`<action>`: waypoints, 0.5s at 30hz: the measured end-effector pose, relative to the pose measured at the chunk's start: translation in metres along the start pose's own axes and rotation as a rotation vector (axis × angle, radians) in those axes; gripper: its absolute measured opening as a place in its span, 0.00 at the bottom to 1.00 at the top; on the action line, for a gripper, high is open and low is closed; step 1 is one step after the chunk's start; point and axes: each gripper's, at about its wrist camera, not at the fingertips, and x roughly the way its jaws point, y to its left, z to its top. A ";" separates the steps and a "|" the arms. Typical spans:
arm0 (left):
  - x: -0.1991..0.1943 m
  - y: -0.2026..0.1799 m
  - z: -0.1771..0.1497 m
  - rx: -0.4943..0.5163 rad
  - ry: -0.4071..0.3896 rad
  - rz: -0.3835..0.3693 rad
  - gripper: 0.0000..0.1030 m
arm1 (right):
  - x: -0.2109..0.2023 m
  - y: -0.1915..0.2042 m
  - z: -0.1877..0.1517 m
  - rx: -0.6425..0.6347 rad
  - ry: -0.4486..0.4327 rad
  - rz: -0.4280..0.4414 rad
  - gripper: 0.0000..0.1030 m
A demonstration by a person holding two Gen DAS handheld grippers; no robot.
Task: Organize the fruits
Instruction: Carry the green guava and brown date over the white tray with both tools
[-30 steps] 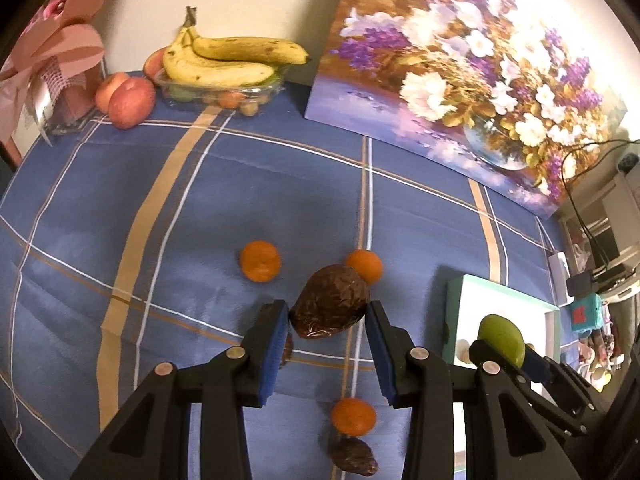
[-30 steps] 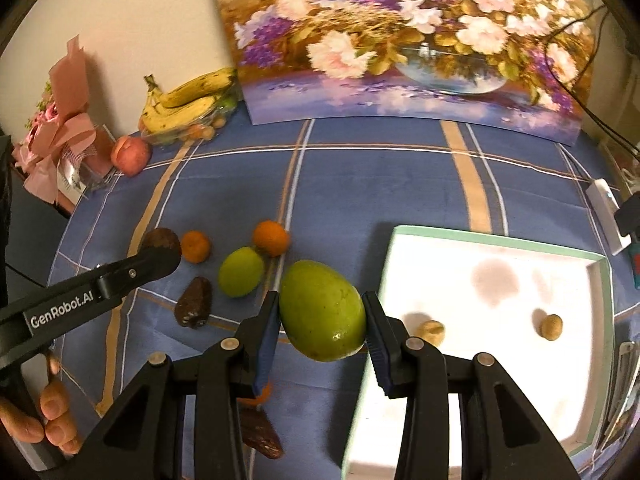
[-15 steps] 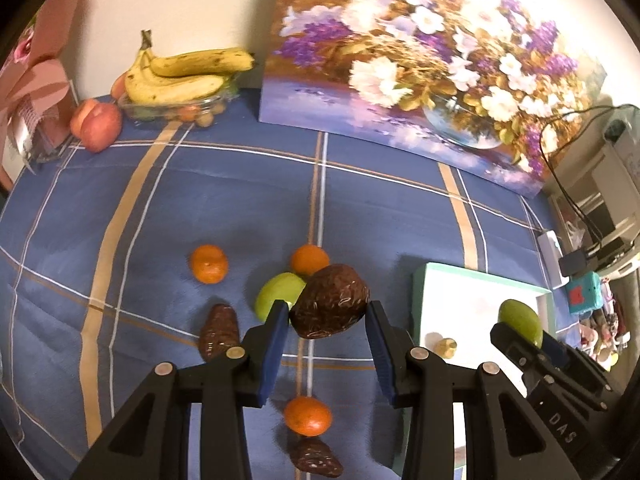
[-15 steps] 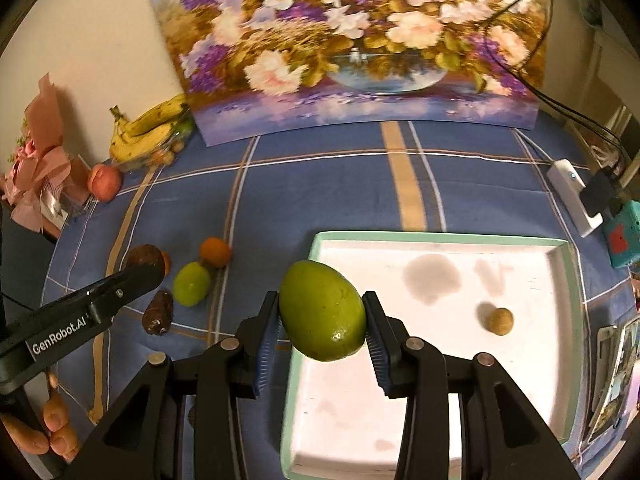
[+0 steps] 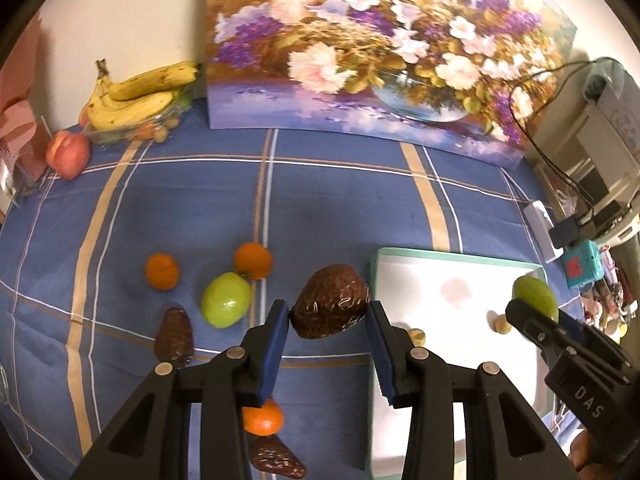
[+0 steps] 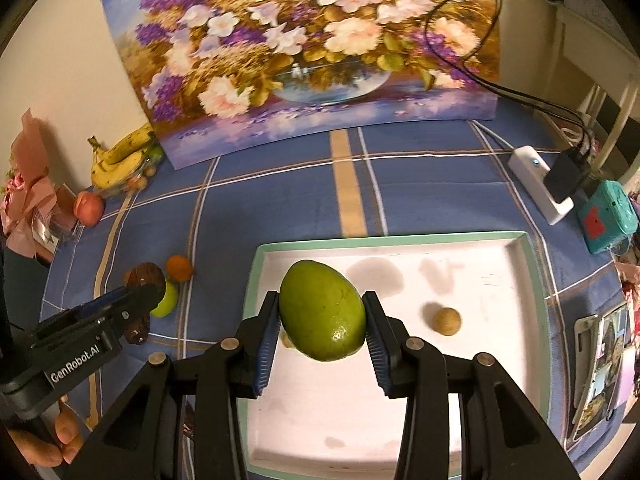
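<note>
While both of my tongs carry fruit, this is the transfer step: loose pieces go from the blue checked tablecloth [image 5: 168, 208] into the white tray with the mint-green rim [image 6: 516, 240]. My right gripper [image 6: 322, 320] pinches a large smooth green avocado [image 6: 320, 312] between its blue pads, hanging over the tray's left part, above its floor. My left gripper [image 5: 328, 312] clamps a dark brown wrinkled avocado [image 5: 330, 302] over the cloth, just beside the tray's left rim. On the cloth lie three small orange tangerines [image 5: 253, 260], a round green fruit [image 5: 226, 300] and two more dark brown pieces [image 5: 174, 336]. Two small tan round things [image 6: 447, 321] sit in the tray; I think they are longans, though the view is too coarse to be sure. Next, I judge, the right tongs should sink low over bare tray floor before spreading, so the avocado does not roll, while the left crosses the rim.
</note>
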 end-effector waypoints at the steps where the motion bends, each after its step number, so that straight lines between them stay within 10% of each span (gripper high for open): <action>1: 0.001 -0.004 0.000 0.009 0.002 0.000 0.41 | -0.001 -0.004 0.000 0.005 -0.002 -0.002 0.41; 15: 0.018 -0.054 -0.012 0.129 0.047 -0.005 0.41 | -0.011 -0.045 0.004 0.061 -0.017 -0.043 0.41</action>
